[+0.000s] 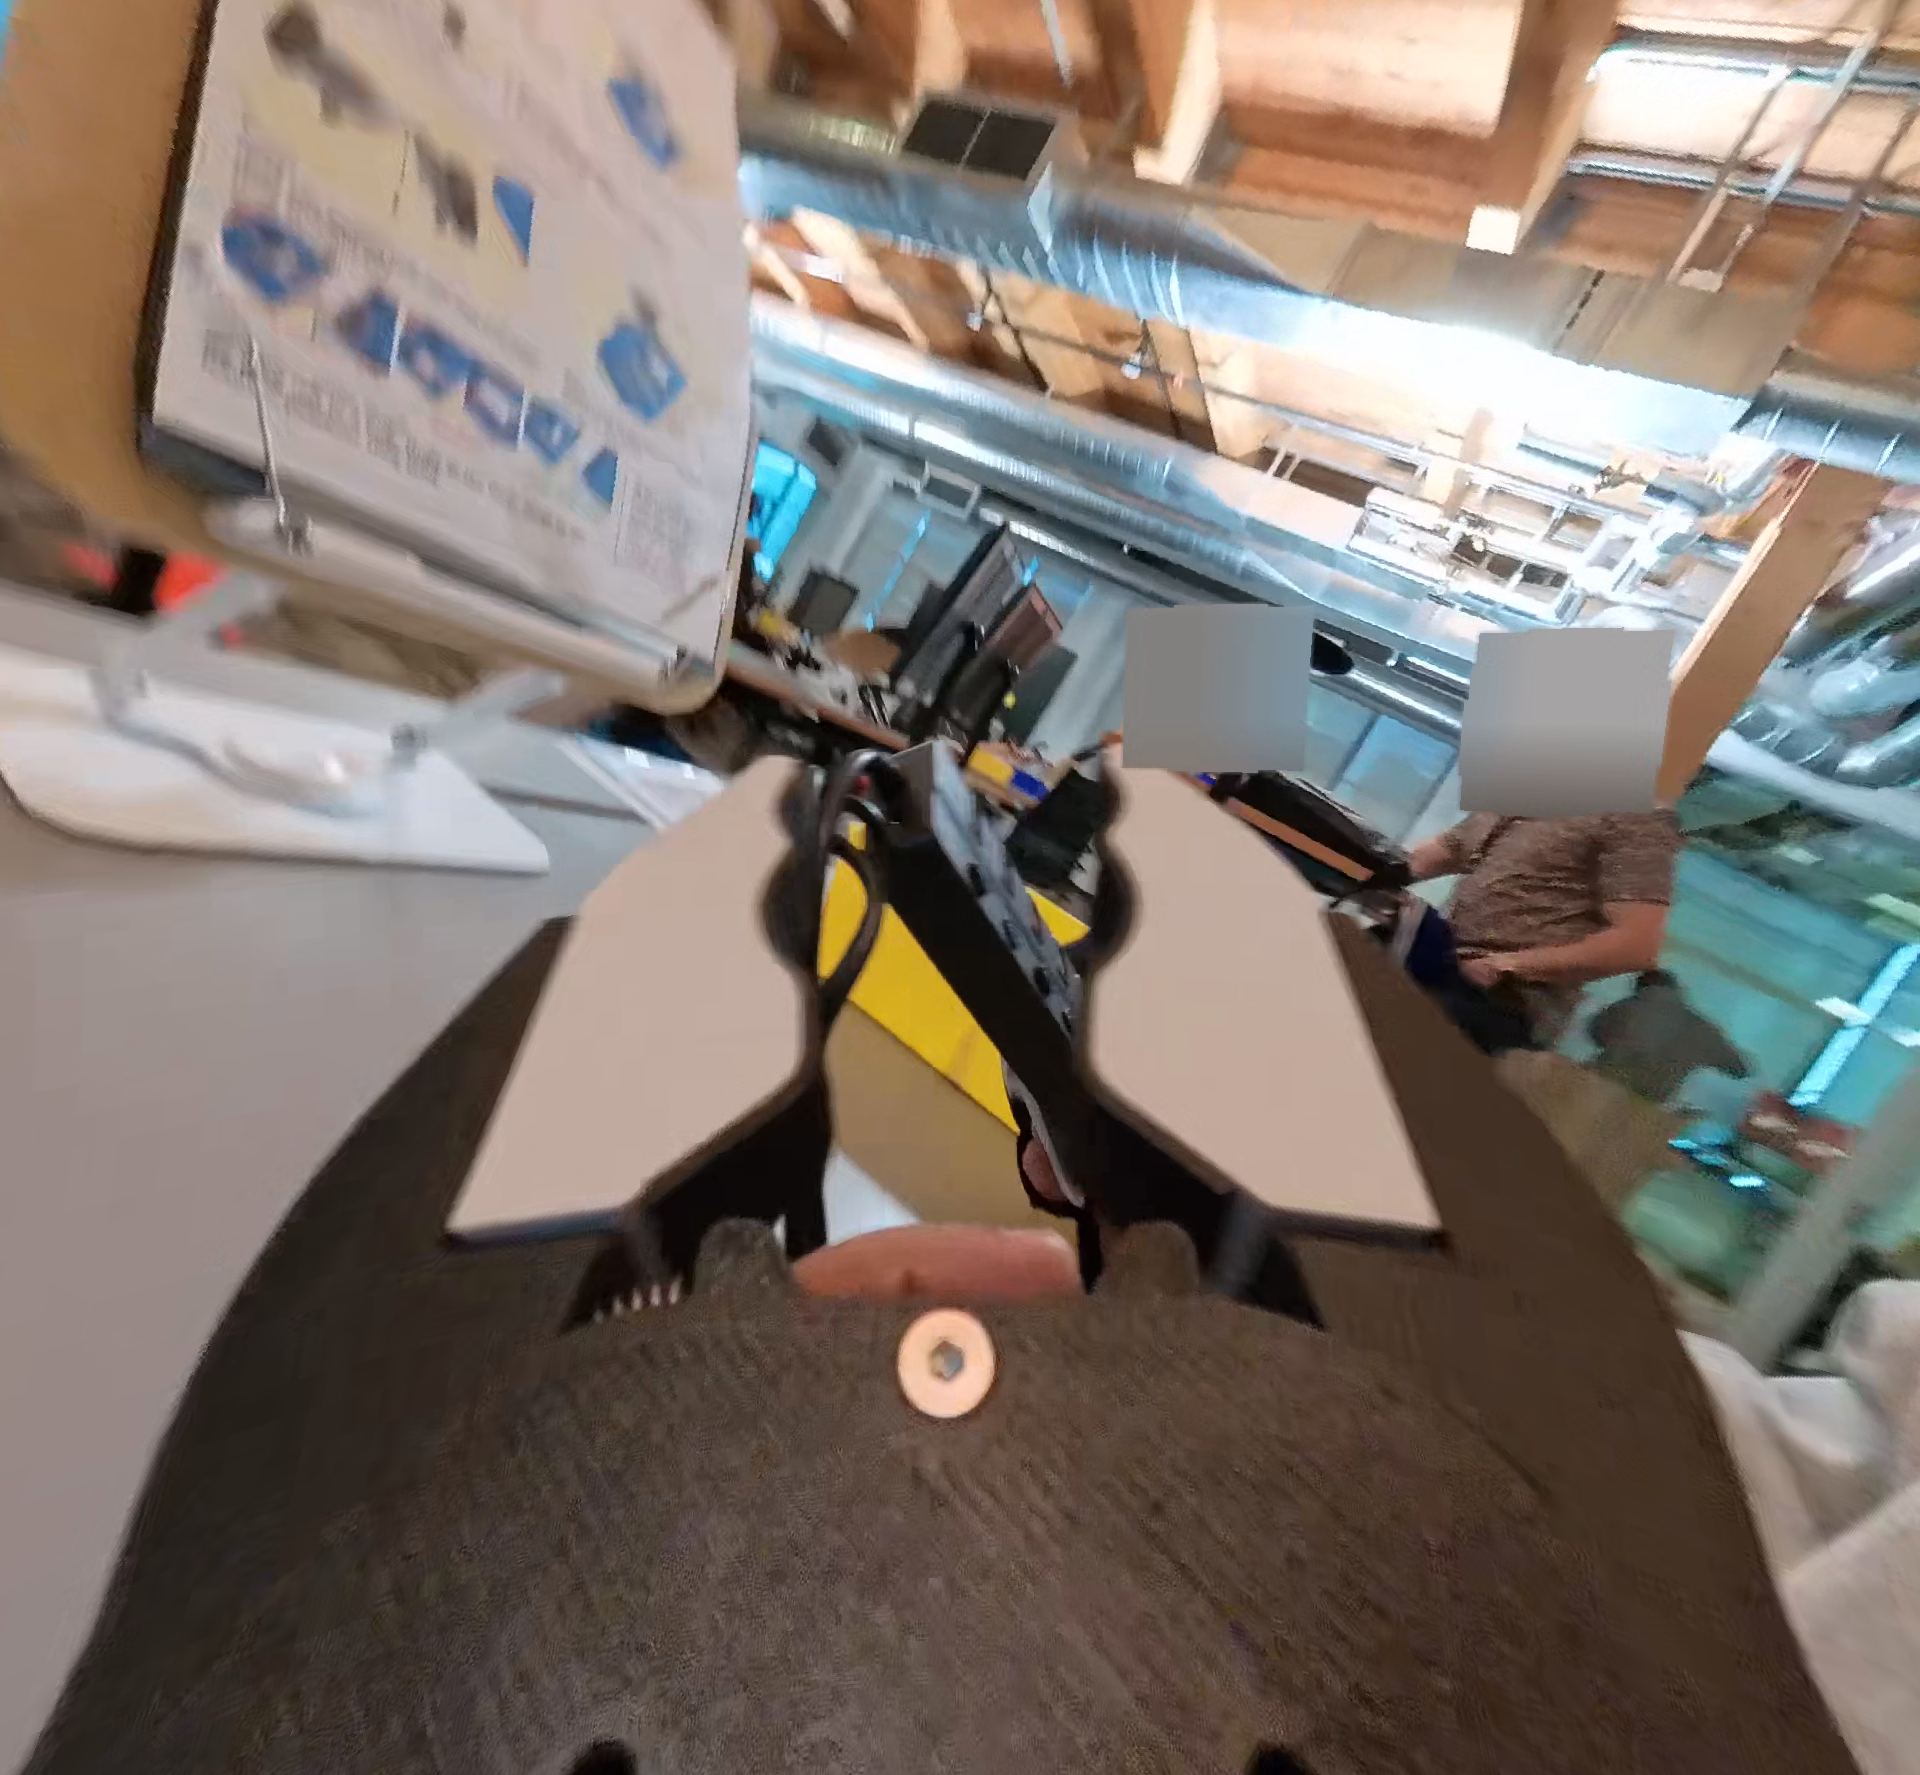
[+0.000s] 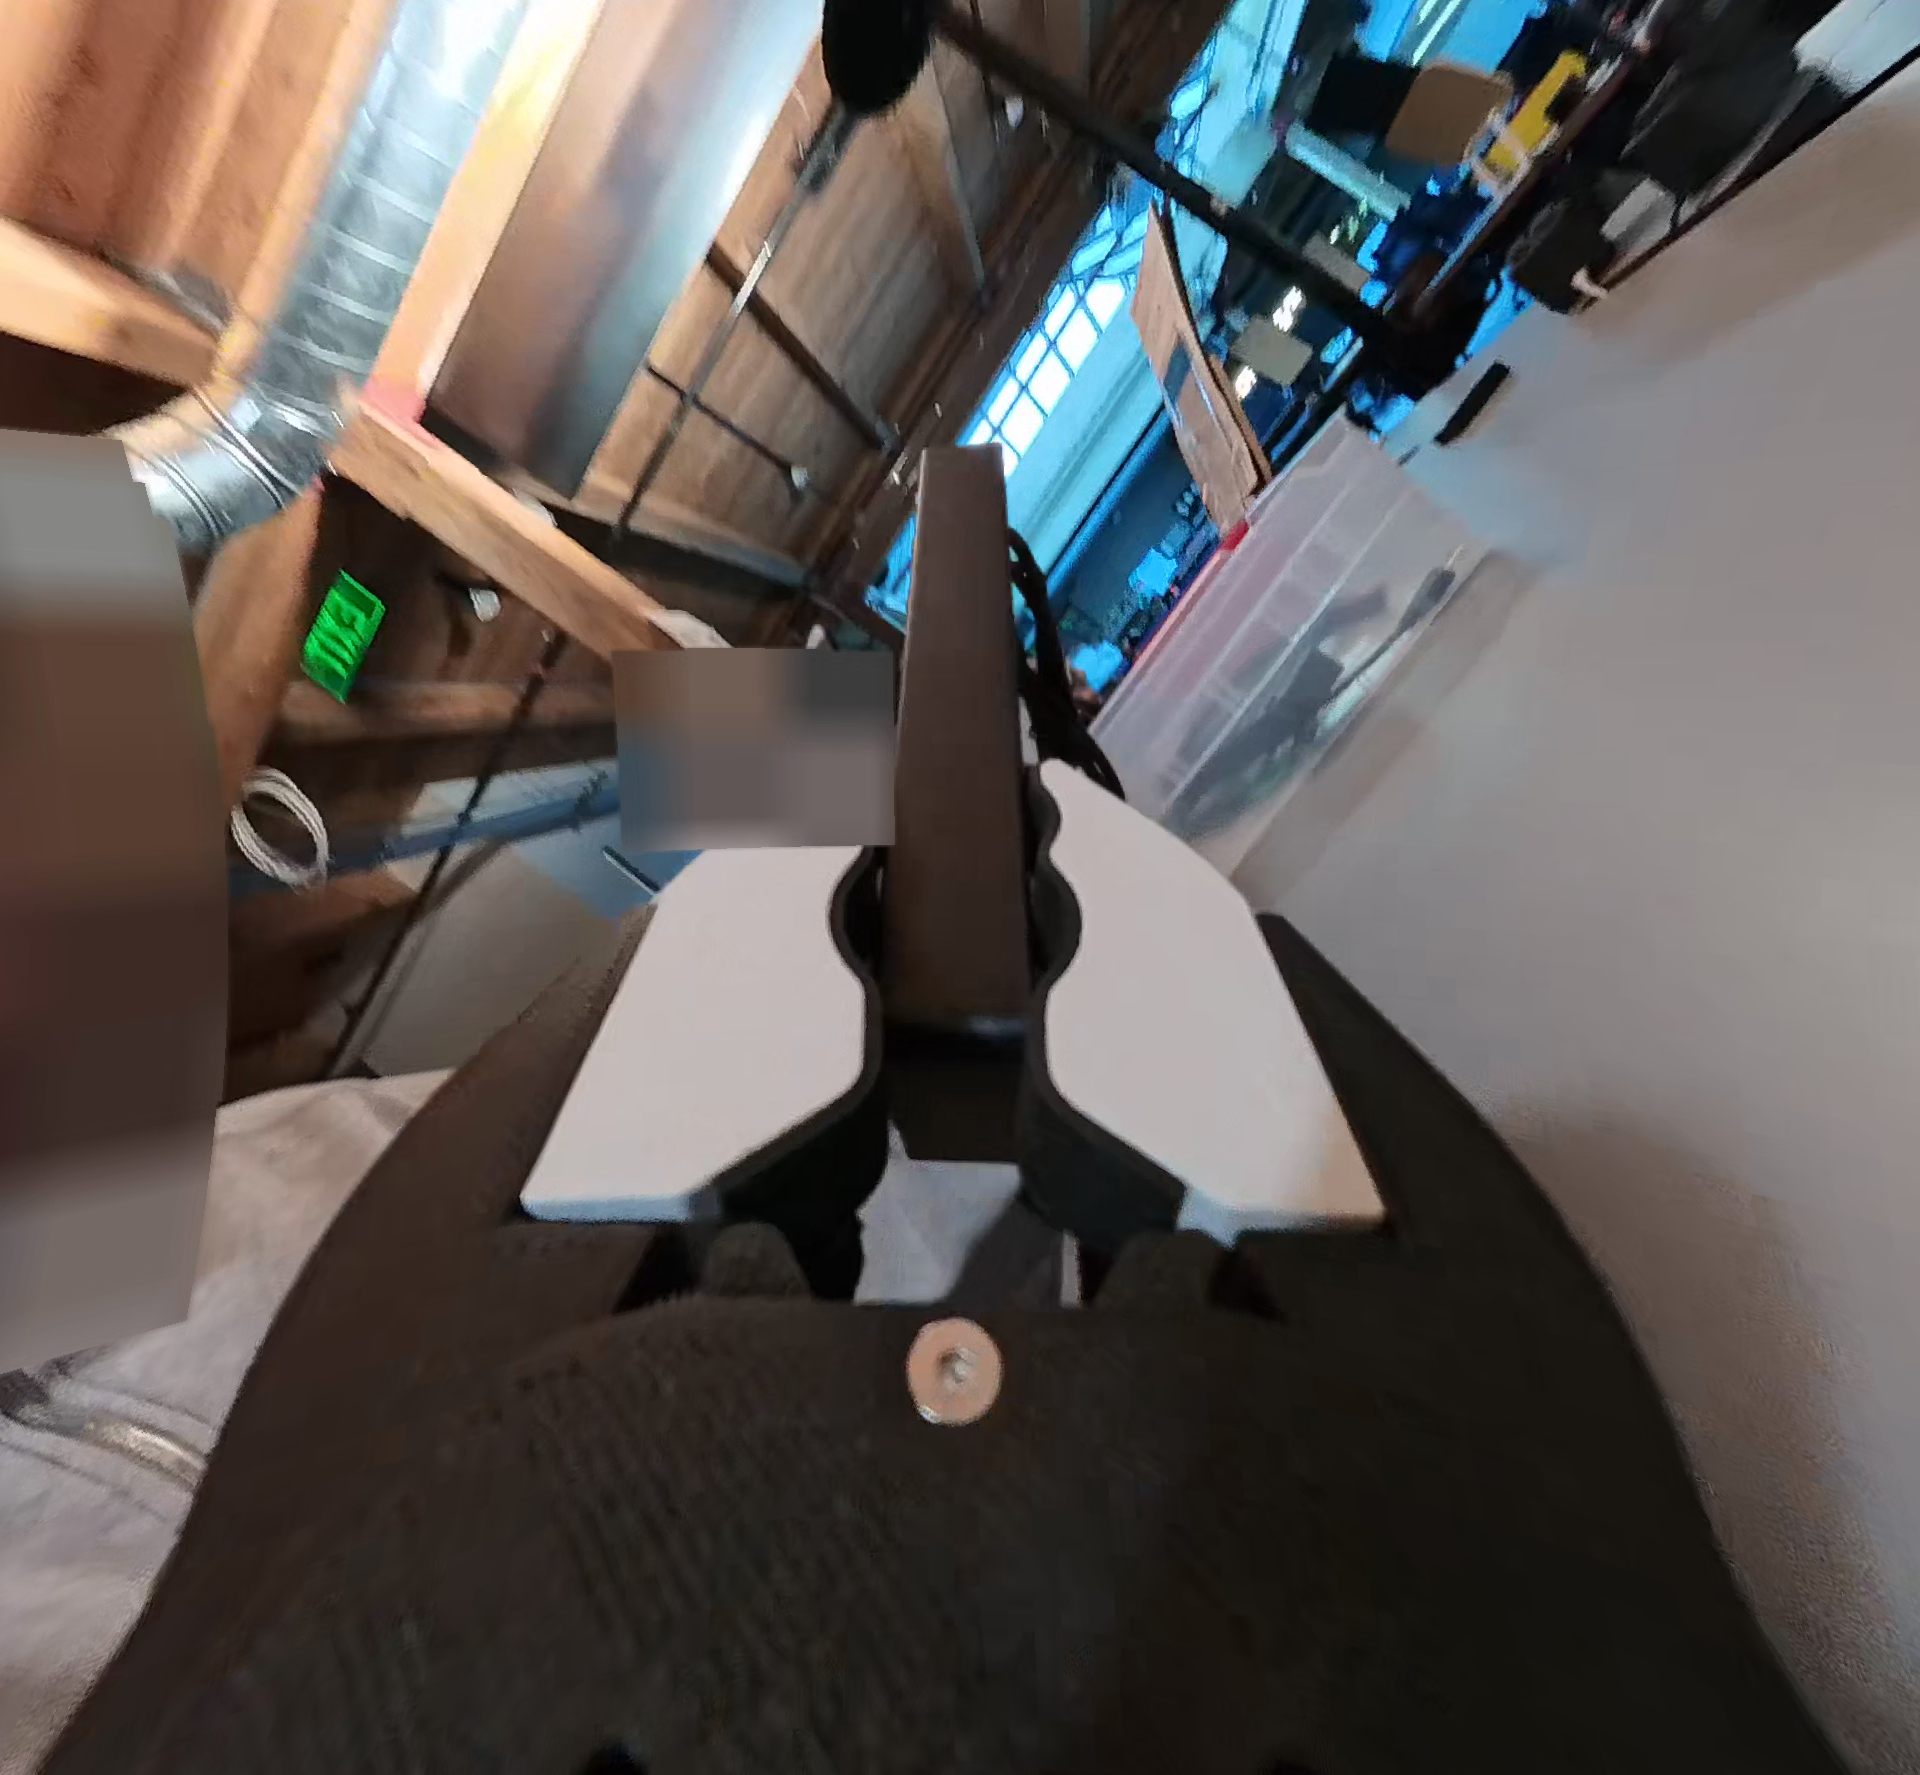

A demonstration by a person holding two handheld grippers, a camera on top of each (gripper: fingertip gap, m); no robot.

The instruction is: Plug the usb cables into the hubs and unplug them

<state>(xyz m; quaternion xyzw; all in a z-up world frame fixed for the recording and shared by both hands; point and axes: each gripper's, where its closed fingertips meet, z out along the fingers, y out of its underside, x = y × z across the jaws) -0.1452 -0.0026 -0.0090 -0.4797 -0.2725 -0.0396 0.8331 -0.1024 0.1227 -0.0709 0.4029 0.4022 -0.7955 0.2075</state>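
My left gripper (image 1: pixel 948 790) is shut on a black USB hub (image 1: pixel 987 936). The hub lies slanted between the white pads with its row of ports facing up. A black cable (image 1: pixel 854 904) loops off the hub's far end on the left. My right gripper (image 2: pixel 956 832) is shut on a slim black hub (image 2: pixel 951 738) that sticks straight out past the fingertips. A black braided cable (image 2: pixel 1039 624) trails behind it on the right. Both grippers are raised and tilted, and both views are blurred. I cannot tell whether any plug is seated.
A cardboard box with a white label (image 1: pixel 447 250) stands on a white stand (image 1: pixel 260 790) at the left. A yellow object (image 1: pixel 914 987) lies behind the left hub. A person (image 1: pixel 1558 904) stands far right. A clear plastic bin (image 2: pixel 1299 645) sits on the white table (image 2: pixel 1662 790). The left gripper's tips are roughly 15 cm from the right gripper's.
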